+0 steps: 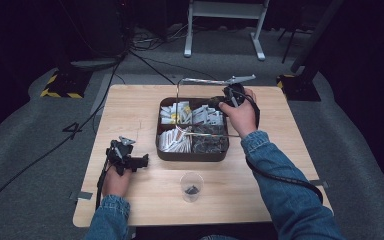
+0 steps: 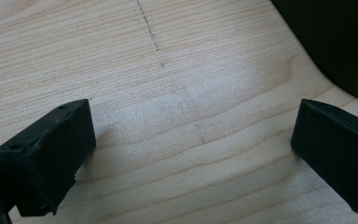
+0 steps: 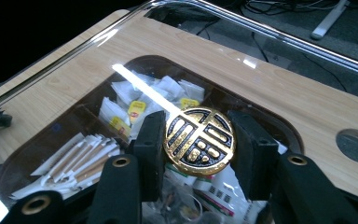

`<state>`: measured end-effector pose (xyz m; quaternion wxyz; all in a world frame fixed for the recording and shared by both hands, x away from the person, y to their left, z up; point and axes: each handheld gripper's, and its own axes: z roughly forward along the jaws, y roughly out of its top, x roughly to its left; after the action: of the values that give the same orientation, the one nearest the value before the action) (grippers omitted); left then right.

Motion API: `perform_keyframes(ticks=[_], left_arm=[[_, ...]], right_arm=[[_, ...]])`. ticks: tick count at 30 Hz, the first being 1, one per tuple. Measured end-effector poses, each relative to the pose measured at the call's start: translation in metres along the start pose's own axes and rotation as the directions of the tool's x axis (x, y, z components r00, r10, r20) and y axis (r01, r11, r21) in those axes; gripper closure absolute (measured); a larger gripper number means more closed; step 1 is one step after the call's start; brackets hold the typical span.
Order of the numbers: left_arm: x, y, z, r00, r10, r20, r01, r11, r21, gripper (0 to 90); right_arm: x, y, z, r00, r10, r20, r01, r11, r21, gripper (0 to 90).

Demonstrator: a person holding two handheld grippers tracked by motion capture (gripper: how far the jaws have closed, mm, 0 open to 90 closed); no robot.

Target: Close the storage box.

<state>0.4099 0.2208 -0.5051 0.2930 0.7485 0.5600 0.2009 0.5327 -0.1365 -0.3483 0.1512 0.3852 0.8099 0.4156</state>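
Dark floor surrounds the wooden table (image 1: pixel 130 110). Right gripper (image 3: pixel 199 142) clamps the lid's gold knob (image 3: pixel 199 141), holding the clear lid (image 1: pixel 215 80) above the box (image 1: pixel 192 156). Left gripper (image 1: pixel 130 161), at eight o'clock, gapes wide.

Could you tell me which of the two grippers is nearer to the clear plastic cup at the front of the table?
Left. The left gripper rests on the table just left of the clear plastic cup. The right gripper holds a glass lid by its knob over the compartment box, beyond the cup.
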Motion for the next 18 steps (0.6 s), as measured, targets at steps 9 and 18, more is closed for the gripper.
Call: perform_keyframes(ticks=[9,18], left_arm=[[0.0,0.0,0.0,1.0,0.001,-0.002,-0.001,1.0,-0.002,0.1],[0.0,0.0,0.0,1.0,0.001,-0.002,-0.001,1.0,-0.001,0.1]], right_arm=[[0.018,0.009,0.013,0.9997,-0.013,-0.02,0.013,1.0,-0.007,59.1],[0.032,0.009,0.03,0.9996,-0.001,-0.028,0.001,1.0,-0.007,59.1]])
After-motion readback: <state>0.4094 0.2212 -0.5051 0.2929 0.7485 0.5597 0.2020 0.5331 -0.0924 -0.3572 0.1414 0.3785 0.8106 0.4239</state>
